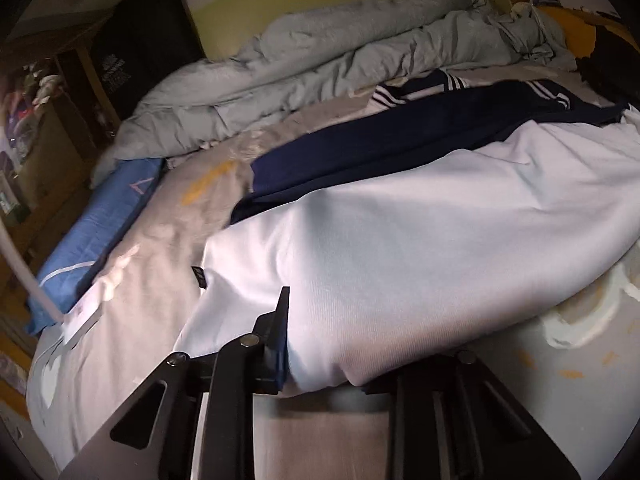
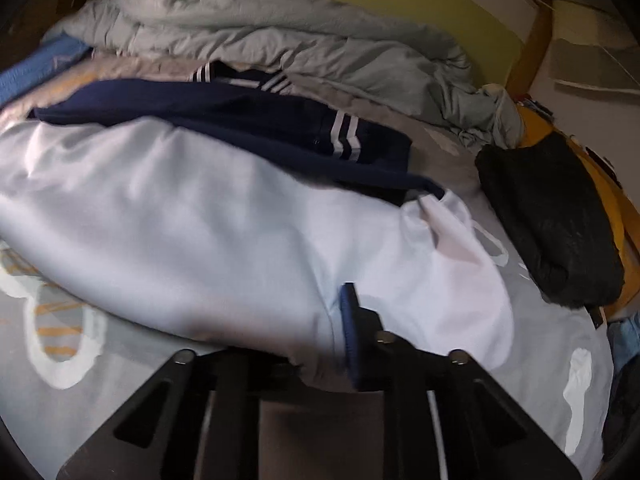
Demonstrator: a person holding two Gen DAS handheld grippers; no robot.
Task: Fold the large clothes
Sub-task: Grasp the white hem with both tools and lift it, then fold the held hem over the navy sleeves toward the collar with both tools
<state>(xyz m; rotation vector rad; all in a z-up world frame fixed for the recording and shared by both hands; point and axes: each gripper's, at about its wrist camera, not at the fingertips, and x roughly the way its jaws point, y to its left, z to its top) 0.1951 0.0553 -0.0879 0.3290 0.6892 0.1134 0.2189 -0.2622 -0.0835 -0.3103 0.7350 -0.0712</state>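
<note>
Spread across a bed sheet (image 1: 132, 312) with pale cartoon prints, under a heaped grey duvet (image 1: 320, 52) along the far wall. Lying across the middle of the bed, a large white garment (image 1: 420, 216) with a navy panel and white stripes at its far edge. Off to the right end, a dark bundle (image 2: 552, 224); at the left end, a blue pillow (image 1: 96, 236). Clamped on the garment's near hem, left gripper (image 1: 320, 344), cloth bunched between the jaws. Likewise pinched onto the same near hem further right, right gripper (image 2: 312, 344).
</note>
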